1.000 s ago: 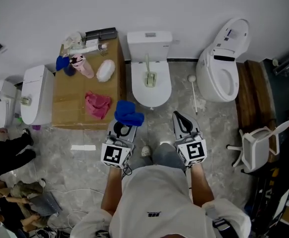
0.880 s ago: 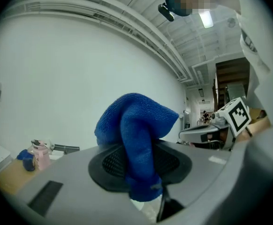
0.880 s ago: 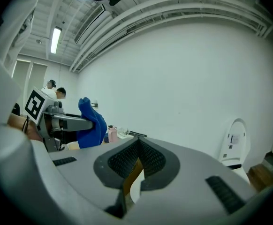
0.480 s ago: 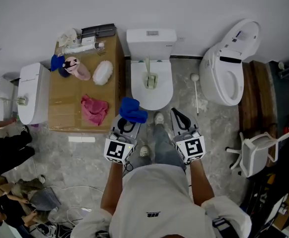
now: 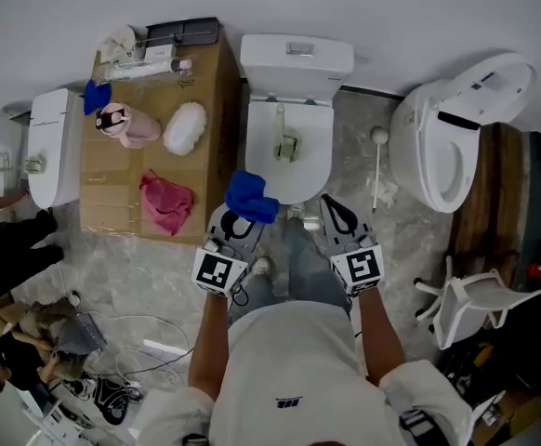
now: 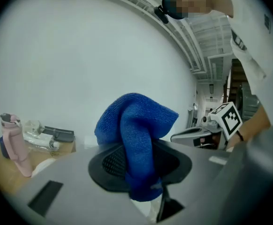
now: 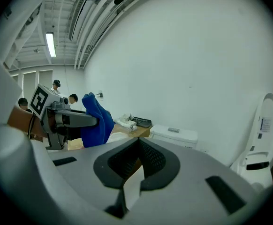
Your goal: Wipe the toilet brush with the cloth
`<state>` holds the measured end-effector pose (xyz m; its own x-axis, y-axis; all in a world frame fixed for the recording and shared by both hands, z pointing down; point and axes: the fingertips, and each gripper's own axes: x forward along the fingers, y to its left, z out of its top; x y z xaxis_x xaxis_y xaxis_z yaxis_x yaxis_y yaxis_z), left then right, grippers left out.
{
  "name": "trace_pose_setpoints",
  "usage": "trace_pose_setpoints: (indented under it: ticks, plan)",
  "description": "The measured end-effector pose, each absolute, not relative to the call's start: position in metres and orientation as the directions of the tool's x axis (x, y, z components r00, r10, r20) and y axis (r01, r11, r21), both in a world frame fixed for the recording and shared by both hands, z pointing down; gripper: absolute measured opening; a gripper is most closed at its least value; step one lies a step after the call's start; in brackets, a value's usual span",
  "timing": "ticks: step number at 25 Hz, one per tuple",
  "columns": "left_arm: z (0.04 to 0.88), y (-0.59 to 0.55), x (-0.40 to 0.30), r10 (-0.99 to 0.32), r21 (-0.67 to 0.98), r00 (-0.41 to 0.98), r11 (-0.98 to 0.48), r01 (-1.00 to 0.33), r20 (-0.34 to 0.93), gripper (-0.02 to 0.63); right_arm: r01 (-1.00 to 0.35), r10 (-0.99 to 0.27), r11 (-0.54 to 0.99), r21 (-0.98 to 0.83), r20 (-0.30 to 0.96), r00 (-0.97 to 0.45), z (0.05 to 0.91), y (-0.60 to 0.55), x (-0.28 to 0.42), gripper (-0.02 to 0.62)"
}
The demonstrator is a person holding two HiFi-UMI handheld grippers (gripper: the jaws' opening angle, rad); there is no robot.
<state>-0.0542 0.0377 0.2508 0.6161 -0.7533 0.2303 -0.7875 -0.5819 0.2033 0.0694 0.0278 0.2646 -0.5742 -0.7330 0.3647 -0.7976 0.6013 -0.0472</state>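
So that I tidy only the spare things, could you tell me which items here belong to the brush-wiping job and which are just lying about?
Job: blue cloth, clamped in the left gripper; toilet brush, lying on the toilet; right gripper, shut, empty.
Lying about: pink cloth, pink bottle, white pad, on the box.

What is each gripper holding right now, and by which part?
Left gripper pinches the blue cloth by a bunched fold; right gripper is shut and empty.
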Motion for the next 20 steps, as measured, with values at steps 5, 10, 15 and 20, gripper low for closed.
trace_pose_setpoints:
  ticks: [5, 10, 15, 20]
  plan:
    - [0.279, -0.01, -0.049, -0.775, 0.231, 0.579, -0.533, -0.814, 0.254, 0.133, -0.753, -0.674, 0.655, -0.057, 0.408, -0.617, 0.308, -0.017, 0.077, -0.006]
    - [0.334, -0.035, -0.044, -0.762, 0.239, 0.568, -0.515, -0.823, 0.312, 0.133, -0.695, -0.593, 0.717, -0.054, 0.476, -0.649, 0.367, -0.044, 0.077, -0.006]
    - [0.391, -0.049, -0.041, -0.735, 0.26, 0.57, -0.507, -0.821, 0.367, 0.133, -0.662, -0.547, 0.748, -0.053, 0.518, -0.658, 0.433, -0.064, 0.073, -0.005]
    - [0.44, -0.063, -0.034, -0.701, 0.248, 0.589, -0.536, -0.807, 0.403, 0.133, -0.637, -0.506, 0.77, -0.039, 0.572, -0.646, 0.497, -0.078, 0.065, 0.003]
